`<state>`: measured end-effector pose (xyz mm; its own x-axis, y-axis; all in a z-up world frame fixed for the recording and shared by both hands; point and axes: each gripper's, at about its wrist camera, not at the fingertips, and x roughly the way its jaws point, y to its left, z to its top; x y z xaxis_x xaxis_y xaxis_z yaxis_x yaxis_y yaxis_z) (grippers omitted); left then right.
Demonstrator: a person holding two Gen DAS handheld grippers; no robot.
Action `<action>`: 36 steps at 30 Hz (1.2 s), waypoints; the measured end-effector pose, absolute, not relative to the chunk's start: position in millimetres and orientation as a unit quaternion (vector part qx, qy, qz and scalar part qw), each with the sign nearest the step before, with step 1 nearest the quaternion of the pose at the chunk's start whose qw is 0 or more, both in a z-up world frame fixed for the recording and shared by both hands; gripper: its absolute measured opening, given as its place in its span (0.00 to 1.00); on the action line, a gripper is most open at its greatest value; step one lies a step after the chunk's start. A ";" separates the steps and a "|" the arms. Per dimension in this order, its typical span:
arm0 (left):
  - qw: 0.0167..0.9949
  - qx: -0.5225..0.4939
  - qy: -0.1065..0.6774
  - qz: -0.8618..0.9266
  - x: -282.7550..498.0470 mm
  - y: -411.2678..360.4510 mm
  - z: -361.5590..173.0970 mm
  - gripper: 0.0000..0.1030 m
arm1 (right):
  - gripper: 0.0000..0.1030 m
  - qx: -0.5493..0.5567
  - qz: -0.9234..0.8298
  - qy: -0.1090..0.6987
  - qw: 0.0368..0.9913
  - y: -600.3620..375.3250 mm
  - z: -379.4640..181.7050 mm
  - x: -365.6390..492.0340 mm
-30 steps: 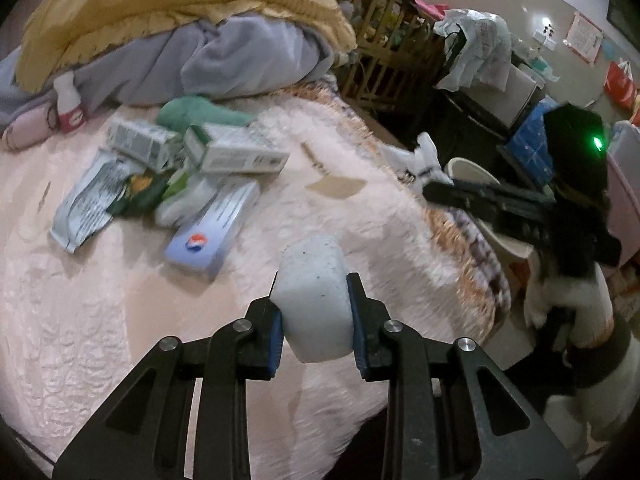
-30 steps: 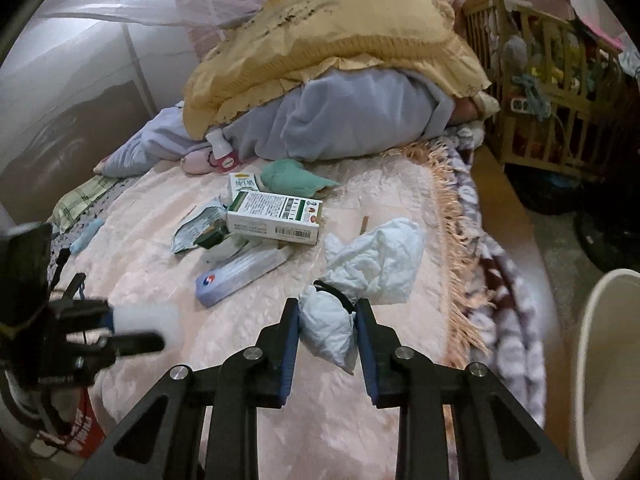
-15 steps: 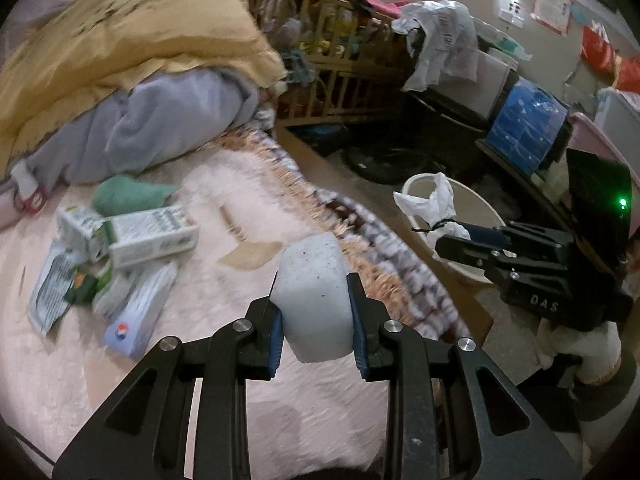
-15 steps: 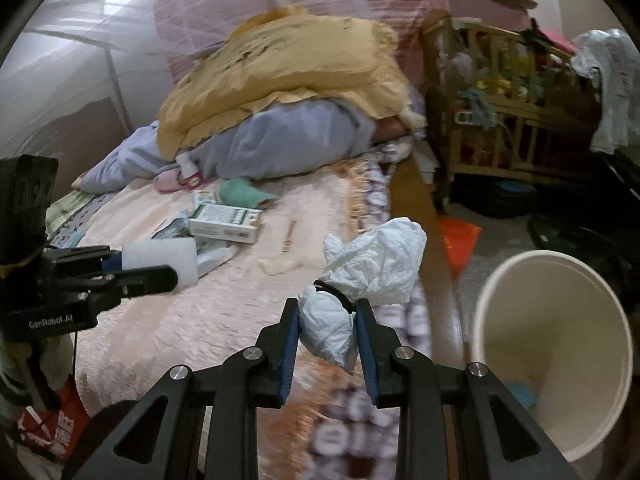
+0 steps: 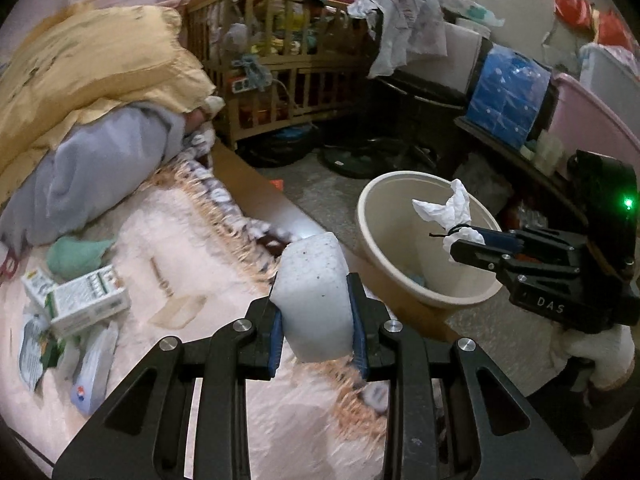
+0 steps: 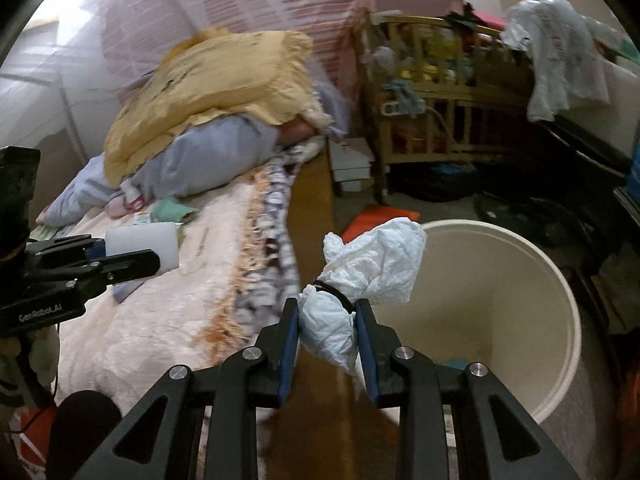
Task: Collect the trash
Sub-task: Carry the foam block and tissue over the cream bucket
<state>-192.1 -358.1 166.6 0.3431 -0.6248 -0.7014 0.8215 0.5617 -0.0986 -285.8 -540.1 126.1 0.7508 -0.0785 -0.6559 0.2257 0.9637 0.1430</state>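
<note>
Left tool [image 5: 316, 320] pinching a white, speckled foam block [image 5: 314, 298] above the bed's fringed edge [image 5: 224, 216], right tool [image 6: 327, 334] pinching a crumpled white tissue bundle [image 6: 372, 268] cinched by a black band, held over the cream bin's rim [image 6: 560, 280]

The cream bin's [image 6: 552, 280] right rim runs off the frame's right edge; print on the boxes [image 5: 86, 300] at left is unreadably small.
</note>
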 end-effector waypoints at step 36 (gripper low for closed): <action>0.761 0.139 0.392 -0.499 -190.1 -504.6 129.8 0.27 | 0.28 0.165 -0.177 0.374 0.895 -623.6 86.8 -305.1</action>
<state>-190.1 -504.6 129.8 0.1956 -0.6504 -0.7340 0.8675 0.4638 -0.1797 -305.1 -623.6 86.8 0.6581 -0.1935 -0.7277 0.4404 0.8828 0.1635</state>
